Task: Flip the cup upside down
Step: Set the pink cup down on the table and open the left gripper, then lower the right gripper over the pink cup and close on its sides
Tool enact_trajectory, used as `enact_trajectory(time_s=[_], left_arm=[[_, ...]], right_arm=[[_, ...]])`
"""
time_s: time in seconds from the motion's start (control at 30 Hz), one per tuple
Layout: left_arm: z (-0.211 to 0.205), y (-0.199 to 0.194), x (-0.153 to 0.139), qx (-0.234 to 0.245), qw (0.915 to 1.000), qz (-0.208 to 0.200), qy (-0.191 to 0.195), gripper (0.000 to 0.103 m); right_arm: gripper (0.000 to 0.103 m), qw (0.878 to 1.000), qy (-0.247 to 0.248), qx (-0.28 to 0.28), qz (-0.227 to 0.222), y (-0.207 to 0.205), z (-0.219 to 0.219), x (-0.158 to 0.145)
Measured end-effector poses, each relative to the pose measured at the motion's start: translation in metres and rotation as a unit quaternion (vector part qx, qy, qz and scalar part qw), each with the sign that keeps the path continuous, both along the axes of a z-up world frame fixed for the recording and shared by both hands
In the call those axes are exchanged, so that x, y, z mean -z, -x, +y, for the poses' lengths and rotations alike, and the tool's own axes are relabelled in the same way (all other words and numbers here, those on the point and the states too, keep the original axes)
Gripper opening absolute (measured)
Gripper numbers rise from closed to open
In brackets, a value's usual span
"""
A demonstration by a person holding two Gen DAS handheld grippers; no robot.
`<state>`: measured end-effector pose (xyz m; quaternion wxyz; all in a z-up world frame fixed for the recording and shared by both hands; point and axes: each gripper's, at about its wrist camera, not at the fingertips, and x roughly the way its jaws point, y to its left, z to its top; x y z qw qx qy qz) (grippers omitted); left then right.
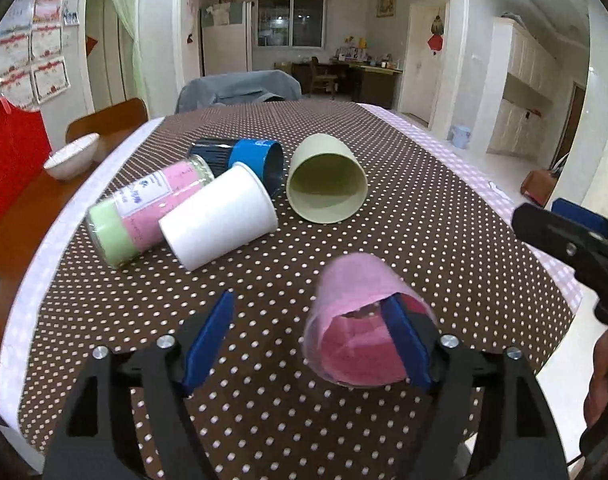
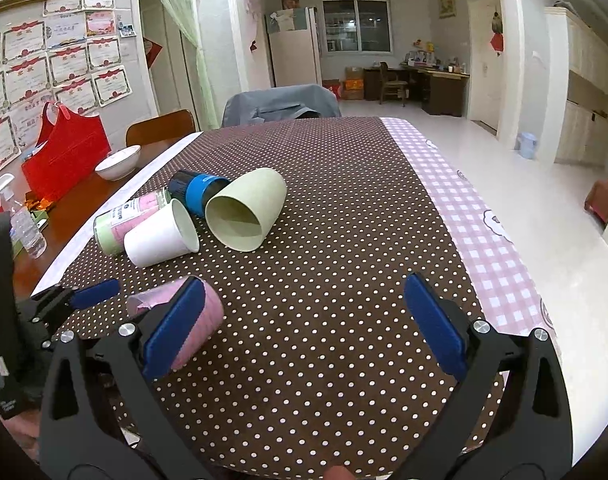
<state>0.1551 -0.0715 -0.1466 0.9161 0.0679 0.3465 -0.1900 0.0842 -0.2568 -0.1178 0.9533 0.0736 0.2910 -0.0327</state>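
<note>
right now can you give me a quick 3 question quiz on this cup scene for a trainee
1. True or false: the pink cup stands upright.
2. Which lies nearest the green cup? A) white bowl B) blue cup C) red bag
3. Fill in: one finger of the left gripper reaches into the pink cup's ____.

Key: 1 false, it lies on its side on the tablecloth. 2 B. 3 mouth.

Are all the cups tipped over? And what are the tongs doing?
Pink cup: on its side, right finger of the left tongs inside its mouth.
White paper cup: on its side.
Green cup: on its side.
Blue cup: on its side.
Pink-and-green jar: lying down.
Right tongs: open, empty.
</note>
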Motion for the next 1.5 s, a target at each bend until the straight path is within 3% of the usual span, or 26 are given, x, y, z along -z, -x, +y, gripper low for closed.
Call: enact_trajectory(time_s=[0.33, 0.87, 1.5], left_arm=[[0.014, 0.023, -0.007, -0.022, 0.9993, -0.01, -0.027, 0.08], [0.044, 0.044, -0.019, -0.051, 0.9983, -0.022, -0.019, 0.08], [0.069, 0.079, -0.057, -0.097, 0.992, -0.08, -0.012, 0.08]], right_arm=[[0.097, 1.0, -0.021, -0.01, 0.003, 0.005, 0.001, -0.002], [0.097, 0.995, -0.089, -0.04, 0.033, 0.002, 0.007, -0.002], [0.097, 0.995, -0.088, -0.05, 0.017, 0.018, 0.028, -0.025]])
